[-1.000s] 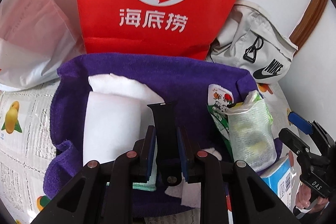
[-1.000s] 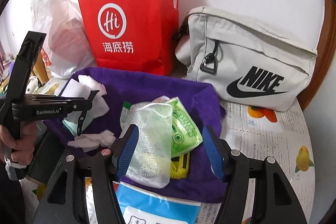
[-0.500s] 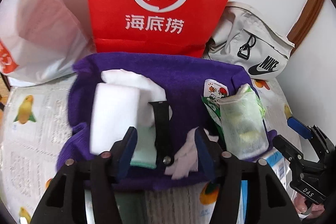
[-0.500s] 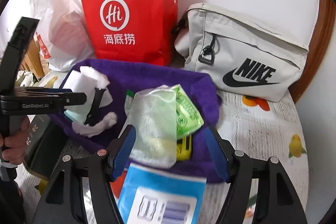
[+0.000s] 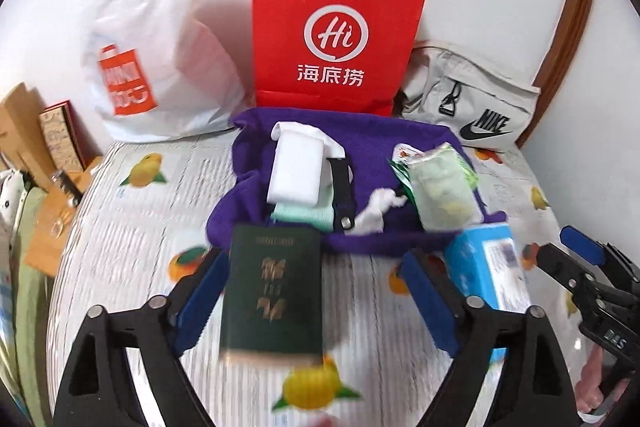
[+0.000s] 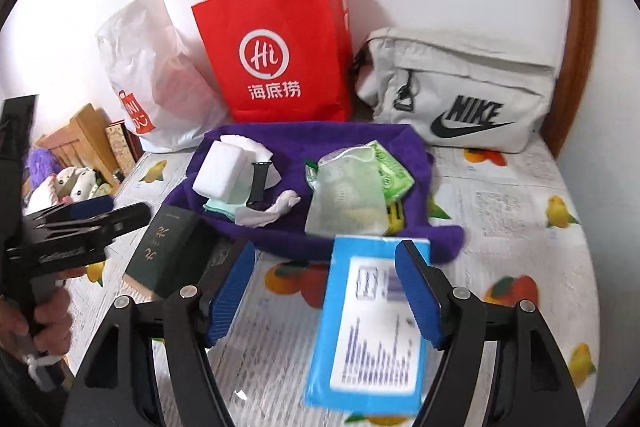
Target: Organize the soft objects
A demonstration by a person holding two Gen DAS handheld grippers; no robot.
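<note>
A purple towel (image 5: 384, 143) (image 6: 352, 147) lies on the table and holds a white sponge block (image 5: 298, 169) (image 6: 220, 173), a black watch strap (image 5: 342, 191) (image 6: 260, 187), a mint cloth (image 5: 304, 213), a crumpled white tissue (image 5: 378, 209) (image 6: 268, 213) and a mesh pouch on green packets (image 5: 440, 193) (image 6: 346, 197). My left gripper (image 5: 316, 291) is open and empty, with a dark green booklet (image 5: 274, 287) (image 6: 164, 255) between its fingers. My right gripper (image 6: 326, 297) is open and empty over a blue packet (image 6: 372, 327) (image 5: 486, 267).
A red paper bag (image 5: 336, 35) (image 6: 280, 51), a white plastic bag (image 5: 156, 39) (image 6: 152, 79) and a grey Nike pouch (image 5: 472, 103) (image 6: 460, 91) stand against the wall behind the towel. Boxes and plush toys (image 6: 68, 183) sit at the left table edge.
My left gripper let go of the black watch strap, opened and pulled back from the towel. Both grippers moved back, so the booklet and blue packet came into view.
</note>
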